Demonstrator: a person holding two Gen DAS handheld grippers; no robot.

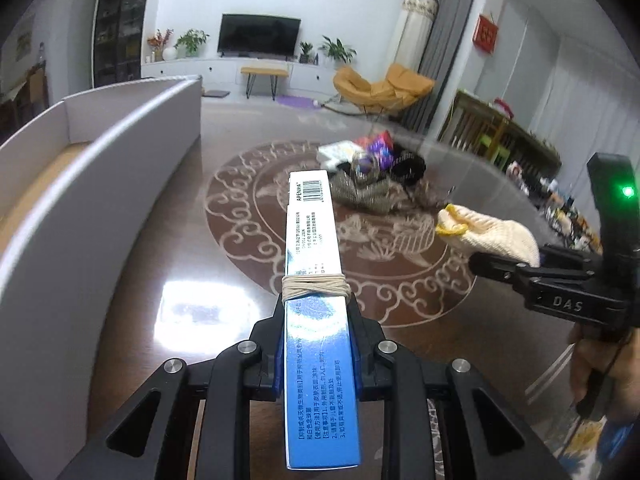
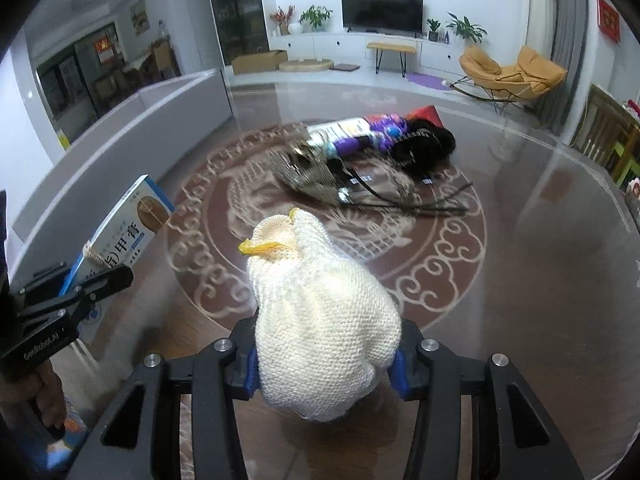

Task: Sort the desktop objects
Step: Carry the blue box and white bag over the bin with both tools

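A long blue-and-white carton (image 1: pixel 314 232), bound with a cream rubber band, sticks forward out of my left gripper (image 1: pixel 318 320), which is shut on its sides above the table. In the right wrist view the same carton (image 2: pixel 132 232) shows tilted at the far left, held by the left gripper (image 2: pixel 100 284). A cream knitted glove (image 2: pixel 324 320) with a yellow cuff edge bulges between the blue pads of my right gripper (image 2: pixel 326 364), which is shut on it and off the tabletop. In the left wrist view the glove (image 1: pixel 488 232) hangs at the right from the right gripper (image 1: pixel 520 268).
A pile of mixed items (image 2: pixel 372 148), with purple packets, a black furry thing and feather-like sticks, lies mid-table. A long white open box (image 1: pixel 80 184) runs along the left side. The glossy brown table (image 2: pixel 540 280) has a cream ornament pattern. A hand (image 1: pixel 600 368) grips the right handle.
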